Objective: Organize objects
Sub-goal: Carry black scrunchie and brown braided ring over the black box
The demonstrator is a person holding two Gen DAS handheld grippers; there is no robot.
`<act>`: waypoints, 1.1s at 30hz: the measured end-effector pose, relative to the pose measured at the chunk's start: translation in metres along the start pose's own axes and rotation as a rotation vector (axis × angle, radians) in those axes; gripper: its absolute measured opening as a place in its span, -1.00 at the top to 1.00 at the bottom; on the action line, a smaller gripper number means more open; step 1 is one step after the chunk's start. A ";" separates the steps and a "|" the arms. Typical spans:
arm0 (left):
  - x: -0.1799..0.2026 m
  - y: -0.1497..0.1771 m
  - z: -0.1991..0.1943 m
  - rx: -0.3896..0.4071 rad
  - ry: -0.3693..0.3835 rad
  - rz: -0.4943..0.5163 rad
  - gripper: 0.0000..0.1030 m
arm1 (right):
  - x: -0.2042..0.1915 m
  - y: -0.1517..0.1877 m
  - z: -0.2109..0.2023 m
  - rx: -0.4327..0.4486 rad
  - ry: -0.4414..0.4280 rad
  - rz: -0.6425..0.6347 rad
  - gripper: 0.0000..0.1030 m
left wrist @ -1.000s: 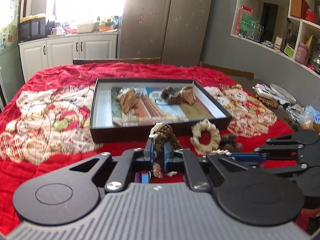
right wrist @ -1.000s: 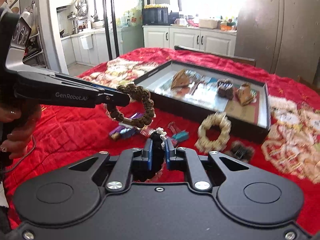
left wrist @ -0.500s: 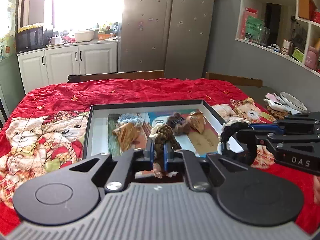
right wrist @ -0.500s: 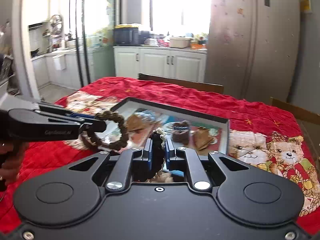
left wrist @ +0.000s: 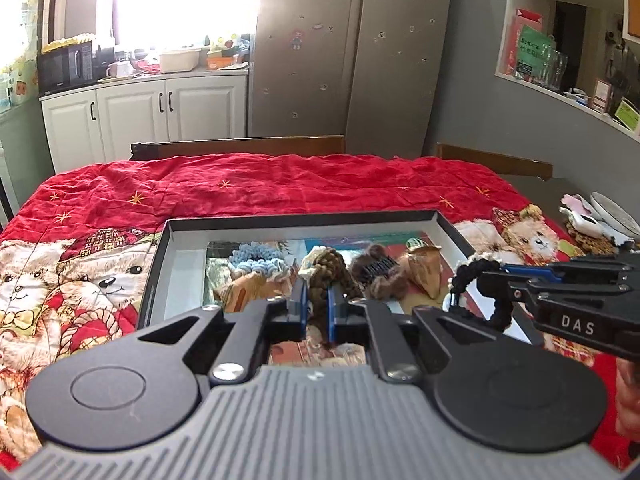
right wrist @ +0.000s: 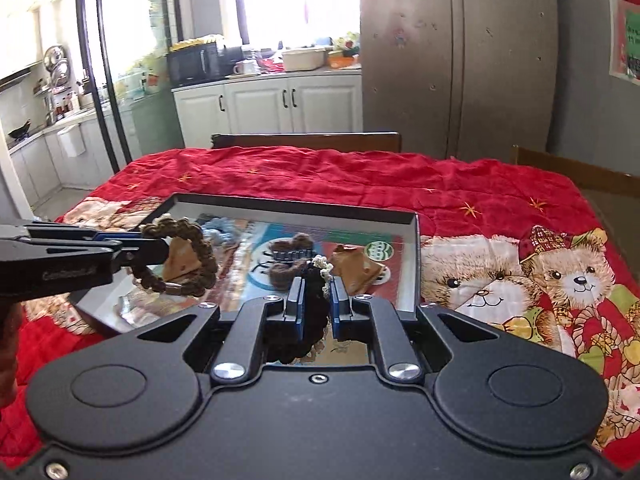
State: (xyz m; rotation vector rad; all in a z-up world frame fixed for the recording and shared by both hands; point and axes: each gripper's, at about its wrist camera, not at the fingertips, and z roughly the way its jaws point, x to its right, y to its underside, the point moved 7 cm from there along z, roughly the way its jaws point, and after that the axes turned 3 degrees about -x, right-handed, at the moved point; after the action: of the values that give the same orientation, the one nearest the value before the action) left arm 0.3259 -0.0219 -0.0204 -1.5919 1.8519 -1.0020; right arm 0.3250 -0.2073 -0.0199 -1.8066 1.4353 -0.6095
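Red bear blanket surrounds tray; clips crowd inside.

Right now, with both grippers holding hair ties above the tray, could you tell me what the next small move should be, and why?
Probably lower both and open. The left gripper is shut on the brown braided hair tie, the right gripper on the black hair tie, and both hang over the black tray, where other pieces already lie.
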 end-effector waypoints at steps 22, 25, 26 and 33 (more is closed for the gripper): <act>-0.009 -0.002 0.052 -0.038 -0.034 -0.046 0.76 | 0.031 0.002 0.051 -0.018 -0.008 0.088 0.76; -0.012 -0.002 0.058 -0.044 -0.041 -0.057 0.75 | 0.032 0.002 0.058 -0.026 -0.001 0.083 0.76; -0.012 -0.002 0.060 -0.048 -0.044 -0.058 0.75 | 0.032 0.003 0.060 -0.031 0.002 0.078 0.76; -0.014 0.003 0.070 -0.075 -0.064 -0.052 0.74 | 0.034 0.010 0.072 -0.063 0.025 0.071 0.76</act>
State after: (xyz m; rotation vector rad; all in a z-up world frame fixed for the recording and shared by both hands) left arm 0.3804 -0.0227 -0.0663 -1.7034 1.8334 -0.9026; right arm 0.3814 -0.2226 -0.0743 -1.7936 1.5441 -0.5576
